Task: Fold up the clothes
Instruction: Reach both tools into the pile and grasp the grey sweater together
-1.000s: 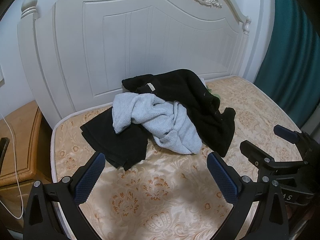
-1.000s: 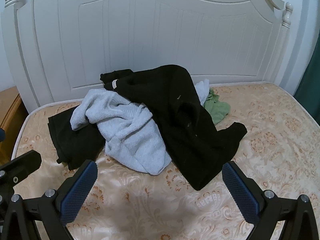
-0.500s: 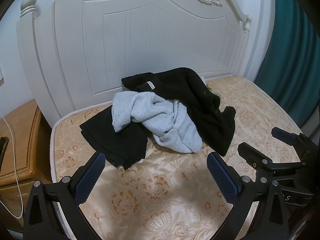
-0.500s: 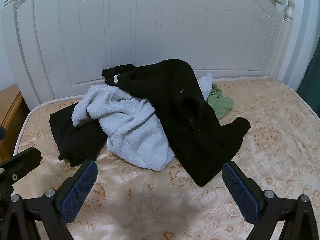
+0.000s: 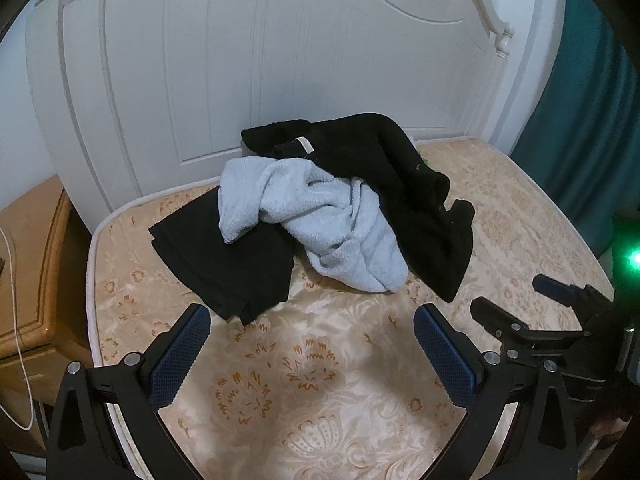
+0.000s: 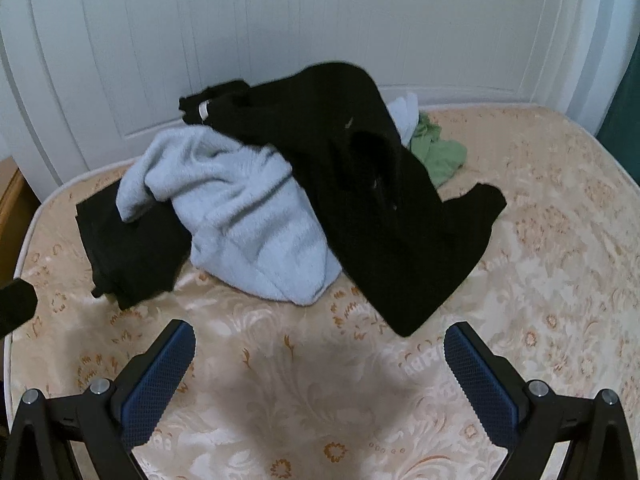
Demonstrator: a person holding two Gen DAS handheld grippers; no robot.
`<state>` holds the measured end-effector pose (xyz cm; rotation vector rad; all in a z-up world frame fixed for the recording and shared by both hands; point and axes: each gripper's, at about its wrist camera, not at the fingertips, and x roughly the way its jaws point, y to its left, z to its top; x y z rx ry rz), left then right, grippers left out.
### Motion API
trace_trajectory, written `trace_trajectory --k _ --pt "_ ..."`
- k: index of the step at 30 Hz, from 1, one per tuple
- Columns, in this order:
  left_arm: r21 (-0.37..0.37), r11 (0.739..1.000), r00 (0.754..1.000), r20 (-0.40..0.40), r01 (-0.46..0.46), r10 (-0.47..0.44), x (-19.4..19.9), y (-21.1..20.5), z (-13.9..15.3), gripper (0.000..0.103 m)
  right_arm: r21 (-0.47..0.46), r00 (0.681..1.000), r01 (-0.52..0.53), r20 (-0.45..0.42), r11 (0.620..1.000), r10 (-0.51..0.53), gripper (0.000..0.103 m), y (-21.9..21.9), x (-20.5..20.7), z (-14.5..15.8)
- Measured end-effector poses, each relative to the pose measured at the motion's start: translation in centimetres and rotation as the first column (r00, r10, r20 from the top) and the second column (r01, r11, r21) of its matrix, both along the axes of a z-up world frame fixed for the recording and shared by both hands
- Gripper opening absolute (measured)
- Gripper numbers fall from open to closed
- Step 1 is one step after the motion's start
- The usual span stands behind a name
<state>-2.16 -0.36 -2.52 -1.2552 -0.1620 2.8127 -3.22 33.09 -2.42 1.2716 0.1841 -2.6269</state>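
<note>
A heap of clothes lies on the bed near the headboard. A crumpled light blue fleece garment [image 5: 320, 224] [image 6: 244, 216] sits in the middle. A black garment [image 5: 400, 184] [image 6: 380, 200] with a white neck label drapes over its right side. A flat black piece [image 5: 224, 260] [image 6: 128, 248] lies at the left. A green garment [image 6: 438, 152] peeks out behind. My left gripper [image 5: 310, 334] is open and empty, just short of the heap. My right gripper [image 6: 320, 346] is open and empty too, close to the black garment's lower tip; it also shows at the right [image 5: 524, 304].
The mattress [image 5: 320, 400] [image 6: 540, 280] has a beige floral cover. A white carved headboard [image 5: 280, 60] [image 6: 280, 20] stands behind the heap. A wooden nightstand [image 5: 28, 272] with a white cable is at the left, a teal curtain [image 5: 588, 92] at the right.
Both grippers have moved forward toward the heap, so the clothes look larger and nearer. Both stay open, and the clothes have not moved.
</note>
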Motion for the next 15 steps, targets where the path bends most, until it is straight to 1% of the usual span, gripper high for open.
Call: trace_trajectory --k 5,8,11,15 --pt "0.015 1.0 1.0 0.005 -0.004 0.004 -0.7 -0.4 -0.7 0.103 0.017 1.0 0.005 0.025 1.0 -0.005 0.103 -0.3 -0.7 -1.1" --pt "0.012 1.0 1.0 0.0 -0.028 0.028 -1.1 -1.0 -1.0 0.103 0.03 0.999 0.005 0.033 1.0 -0.006 0.103 -0.7 -1.6 -1.8" --pt "0.009 0.999 0.999 -0.005 -0.053 0.053 -1.4 -1.7 -1.5 0.103 0.017 0.999 0.0 0.034 1.0 0.0 0.103 -1.3 -3.0 -2.4" --pt "0.061 0.994 0.996 0.006 -0.088 0.088 -1.6 -3.7 -2.6 0.103 -0.001 0.999 -0.007 0.034 1.0 0.007 0.1 -2.1 -4.8 -3.3"
